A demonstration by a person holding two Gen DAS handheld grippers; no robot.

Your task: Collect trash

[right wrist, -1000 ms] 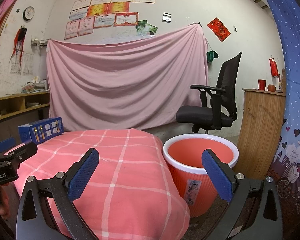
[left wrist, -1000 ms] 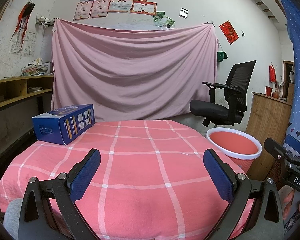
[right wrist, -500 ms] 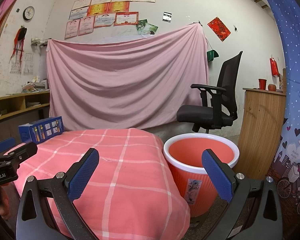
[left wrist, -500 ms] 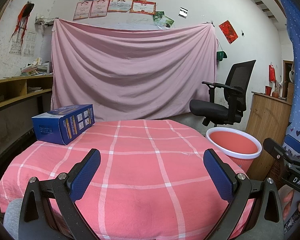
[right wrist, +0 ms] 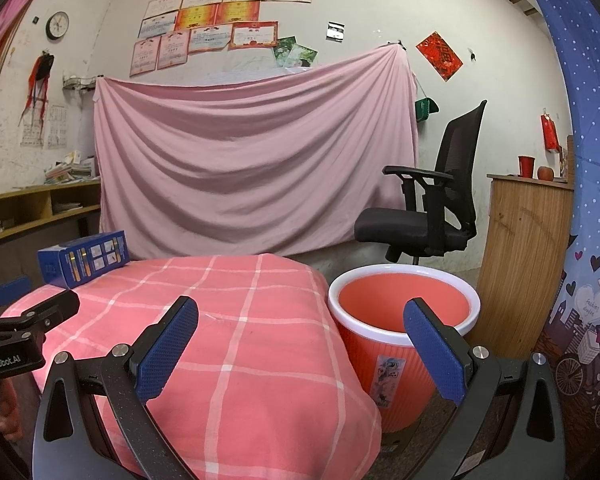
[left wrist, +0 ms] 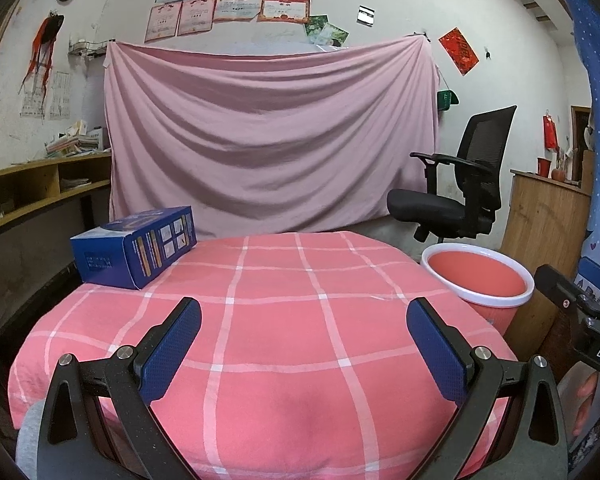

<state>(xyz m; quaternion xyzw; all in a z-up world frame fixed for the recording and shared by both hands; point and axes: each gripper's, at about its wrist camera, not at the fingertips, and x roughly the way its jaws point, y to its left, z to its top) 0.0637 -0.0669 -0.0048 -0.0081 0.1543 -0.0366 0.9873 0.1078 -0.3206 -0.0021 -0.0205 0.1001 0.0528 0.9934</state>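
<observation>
Nothing has been picked up yet, so the step in hand looks like the approach. The left tool point(left wrist: 304, 344) is spread wide and empty, hanging low over the near part of the desk point(left wrist: 284, 360), which is draped in a pink checked cloth. The right tool point(right wrist: 300, 344) is equally wide and empty, hanging off the desk's right edge.

The only likely piece of trash is the blue box point(left wrist: 136, 246). From the left tool it lies ahead and to the left, well apart, on the far left part of the cloth. The bin point(right wrist: 404, 320) stands on the floor just beside the desk, ahead and slightly right of the right tool, with its mouth open.

As a judgement, the left tool is better placed for the box. It would need to travel forward and left, then line its fingers across a narrower side of the box. The box looks like light, stiff card, so a moderate squeeze should hold it. The bin is then a carry across to the right.

The left wrist view shows the full spread of the cloth and only the bin's rim and inside. The right wrist view shows the bin's ribbed wall, its sticker and the floor beneath it, and the box small and far off. Each view catches the other tool at its edge.
</observation>
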